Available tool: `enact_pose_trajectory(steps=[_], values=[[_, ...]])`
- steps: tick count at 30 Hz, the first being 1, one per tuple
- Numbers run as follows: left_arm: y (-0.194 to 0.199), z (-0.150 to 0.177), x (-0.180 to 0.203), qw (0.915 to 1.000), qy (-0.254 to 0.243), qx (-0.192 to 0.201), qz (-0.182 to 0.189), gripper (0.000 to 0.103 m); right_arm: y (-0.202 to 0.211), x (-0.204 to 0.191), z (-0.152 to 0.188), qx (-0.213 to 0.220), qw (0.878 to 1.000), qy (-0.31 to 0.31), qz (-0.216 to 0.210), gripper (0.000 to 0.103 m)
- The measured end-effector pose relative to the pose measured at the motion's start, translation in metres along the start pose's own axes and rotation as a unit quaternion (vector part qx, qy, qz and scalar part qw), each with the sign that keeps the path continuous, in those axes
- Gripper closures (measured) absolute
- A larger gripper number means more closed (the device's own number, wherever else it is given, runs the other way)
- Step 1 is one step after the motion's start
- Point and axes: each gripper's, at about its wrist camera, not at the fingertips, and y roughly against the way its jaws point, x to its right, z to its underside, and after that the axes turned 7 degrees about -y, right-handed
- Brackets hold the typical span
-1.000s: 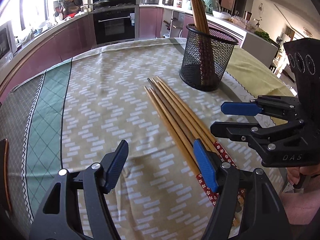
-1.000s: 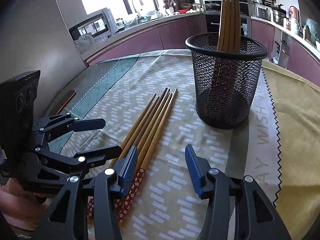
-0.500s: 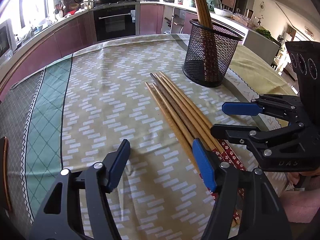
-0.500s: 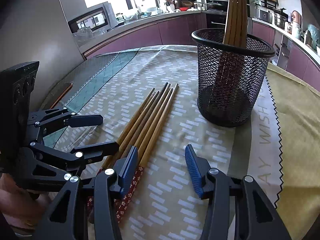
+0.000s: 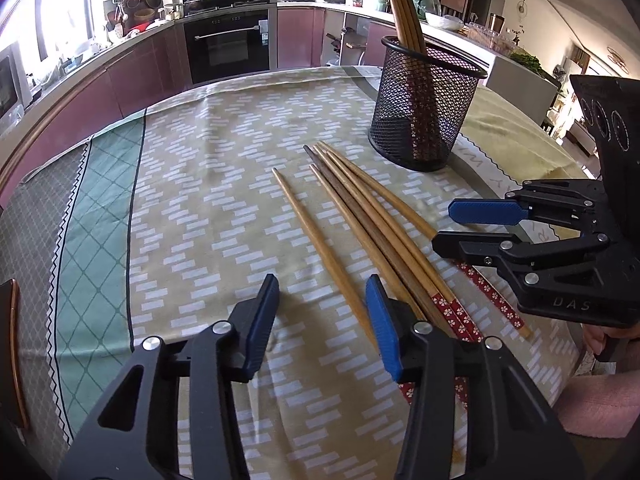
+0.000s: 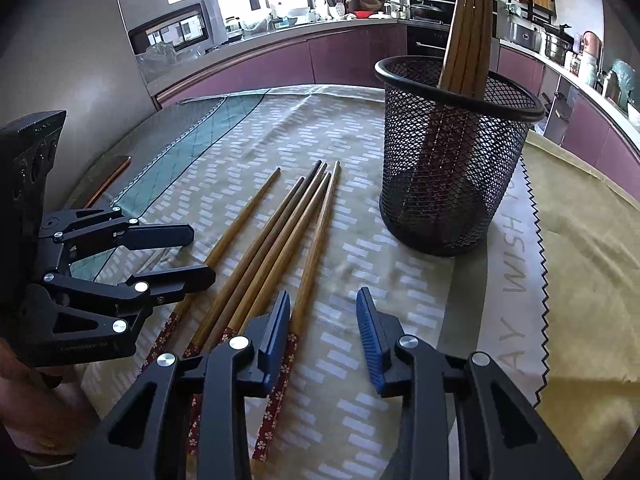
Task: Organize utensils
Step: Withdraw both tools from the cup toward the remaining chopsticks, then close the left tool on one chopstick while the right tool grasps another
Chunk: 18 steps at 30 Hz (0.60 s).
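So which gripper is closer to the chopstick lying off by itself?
Left. The left gripper has the lone chopstick between its closing jaws, not yet pinched. The right gripper, also closing, sits past the chopstick bundle, farther away.

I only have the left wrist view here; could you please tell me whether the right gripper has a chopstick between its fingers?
Observer: No. The right gripper is closing with only tablecloth in the gap; the nearest chopstick lies just left of it, passing behind the left finger.
Operator: Thank you. How many are already stored?
Observer: Four standing chopsticks rise above the mesh holder, their tips fully in frame in the right wrist view.
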Motion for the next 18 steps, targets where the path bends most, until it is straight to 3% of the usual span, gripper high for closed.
enact_pose_trajectory(steps=[11, 18], values=[[-0.006, -0.006, 0.002, 0.9999, -0.005, 0.004, -0.015, 0.064, -0.014, -0.012, -0.011, 0.005, 1.0, 0.014, 0.016, 0.076], [-0.009, -0.009, 0.001, 0.9996, 0.004, 0.01, -0.025, 0.081, -0.012, -0.002, -0.012, 0.008, 1.0, -0.013, 0.002, 0.096]])
